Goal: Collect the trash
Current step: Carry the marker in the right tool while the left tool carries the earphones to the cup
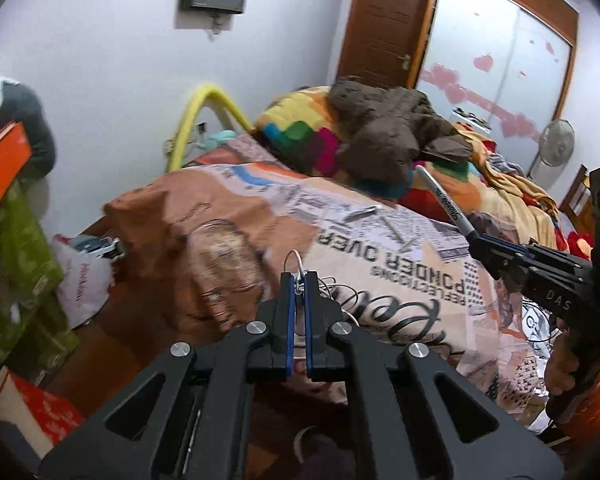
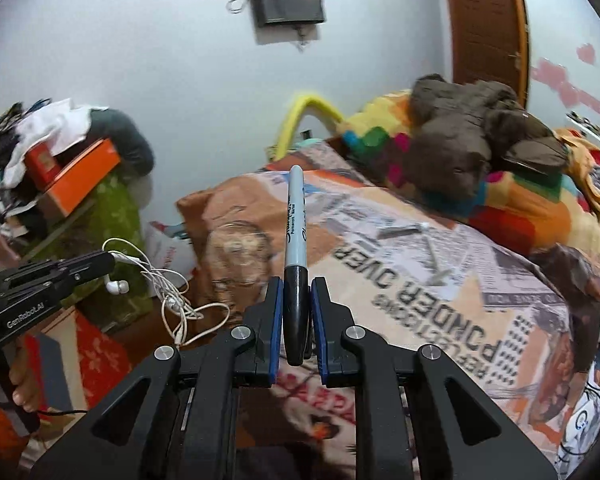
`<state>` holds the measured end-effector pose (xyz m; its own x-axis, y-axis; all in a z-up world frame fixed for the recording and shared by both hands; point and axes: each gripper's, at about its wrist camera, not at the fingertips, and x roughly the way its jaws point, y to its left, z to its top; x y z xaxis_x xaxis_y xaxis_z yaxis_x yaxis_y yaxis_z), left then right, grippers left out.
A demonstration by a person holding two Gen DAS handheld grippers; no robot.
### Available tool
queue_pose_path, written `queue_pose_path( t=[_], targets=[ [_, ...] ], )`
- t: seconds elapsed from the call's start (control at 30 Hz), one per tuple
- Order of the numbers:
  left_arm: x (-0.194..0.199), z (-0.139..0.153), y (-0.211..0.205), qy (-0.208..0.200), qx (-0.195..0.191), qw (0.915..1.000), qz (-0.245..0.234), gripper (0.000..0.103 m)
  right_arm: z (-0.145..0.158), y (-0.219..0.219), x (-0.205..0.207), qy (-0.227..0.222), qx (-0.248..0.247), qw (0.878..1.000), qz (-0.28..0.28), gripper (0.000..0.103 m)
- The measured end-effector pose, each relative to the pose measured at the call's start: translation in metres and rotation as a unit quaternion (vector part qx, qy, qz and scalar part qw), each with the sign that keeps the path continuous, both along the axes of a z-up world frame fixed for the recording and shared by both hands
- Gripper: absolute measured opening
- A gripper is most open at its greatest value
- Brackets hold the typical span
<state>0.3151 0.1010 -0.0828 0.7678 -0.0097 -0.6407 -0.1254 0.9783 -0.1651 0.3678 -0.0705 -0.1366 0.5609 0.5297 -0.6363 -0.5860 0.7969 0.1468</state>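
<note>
Earphones (image 2: 168, 292) hang in a white tangle from our left claw (image 1: 299, 280), its blue pads pinched narrow on the cord, and our right claw (image 2: 296, 292) grips a black-capped marker (image 2: 295, 240) that stands up between its pads. We hold both items in the air above the bed (image 2: 440, 280), near its printed cover. We judge the pickup half of this round done: two pieces are in hand, not yet dropped anywhere. A white plastic bag (image 1: 82, 280) sits on the floor beside the bed and may be the bin, though we cannot be sure. Two small grey items (image 1: 362, 213) lie on the cover, seemingly left to collect.
</note>
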Motion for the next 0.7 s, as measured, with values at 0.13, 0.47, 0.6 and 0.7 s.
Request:
queue_pose_path(
  t=[0.13,0.47,0.6,0.7],
  targets=[
    [-0.028,0.000,0.029,-0.001,-0.005,0.9996,0.026,0.002,-0.001,0.031,-0.019,-0.003,-0.006,1.000,0.030,0.013],
    [-0.088,-0.022,0.087,0.013,-0.020,0.9966,0.078,0.002,-0.032,0.109,-0.058,0.027,-0.031,0.993,0.107,0.013],
    [-0.106,-0.046,0.105,0.029,-0.032,0.9945,0.095,0.002,-0.052,0.143,-0.073,0.037,-0.060,0.988,0.140,0.013],
    [-0.119,-0.071,0.120,0.045,-0.047,0.9918,0.110,0.002,-0.067,0.165,-0.085,0.046,-0.081,0.983,0.161,0.013]
  ],
)
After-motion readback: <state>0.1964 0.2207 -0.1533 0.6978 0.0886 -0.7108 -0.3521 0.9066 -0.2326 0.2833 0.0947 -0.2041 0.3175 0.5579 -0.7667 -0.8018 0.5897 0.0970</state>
